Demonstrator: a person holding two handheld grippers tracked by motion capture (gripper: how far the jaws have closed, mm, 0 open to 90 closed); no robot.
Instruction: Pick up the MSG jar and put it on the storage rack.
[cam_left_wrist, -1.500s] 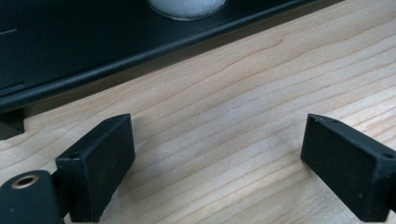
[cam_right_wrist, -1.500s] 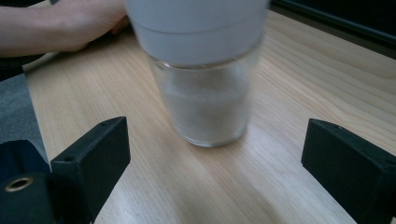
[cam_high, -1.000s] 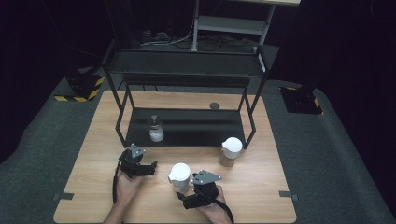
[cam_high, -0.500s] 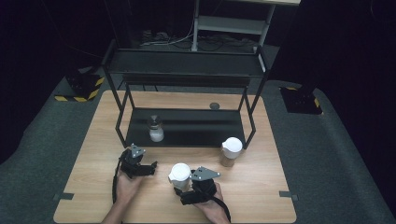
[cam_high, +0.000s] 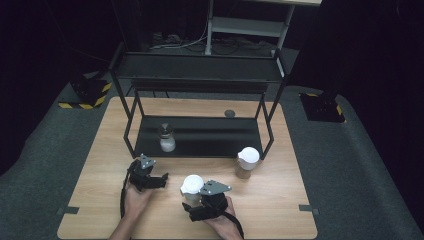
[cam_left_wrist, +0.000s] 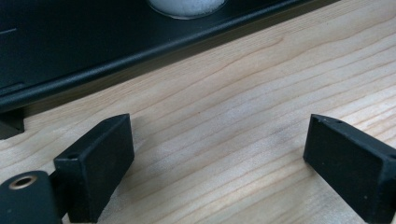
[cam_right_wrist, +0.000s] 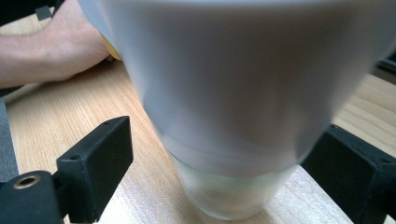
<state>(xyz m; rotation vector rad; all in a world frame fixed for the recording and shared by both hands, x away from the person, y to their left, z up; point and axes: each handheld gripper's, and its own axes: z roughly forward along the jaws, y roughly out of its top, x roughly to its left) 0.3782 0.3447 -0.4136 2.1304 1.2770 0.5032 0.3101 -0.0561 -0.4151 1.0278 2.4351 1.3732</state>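
A glass jar with a white lid stands on the wooden table near its front edge. My right gripper is open around it. In the right gripper view the jar sits between the jaws of the right gripper, with a gap on the left side. My left gripper rests to the left, open, its jaws having just been opening. In its own view the left gripper has only bare wood between the fingers. A second white-lidded jar stands by the rack's right front leg.
A black two-level rack spans the middle of the table. On its lower shelf stands a small glass jar of white stuff, whose base shows ahead of the left gripper. A dark disc lies behind the rack. Grey floor surrounds the table.
My right gripper has edged a little to the left, closer around the white-lidded jar. The left gripper has stayed where it was.
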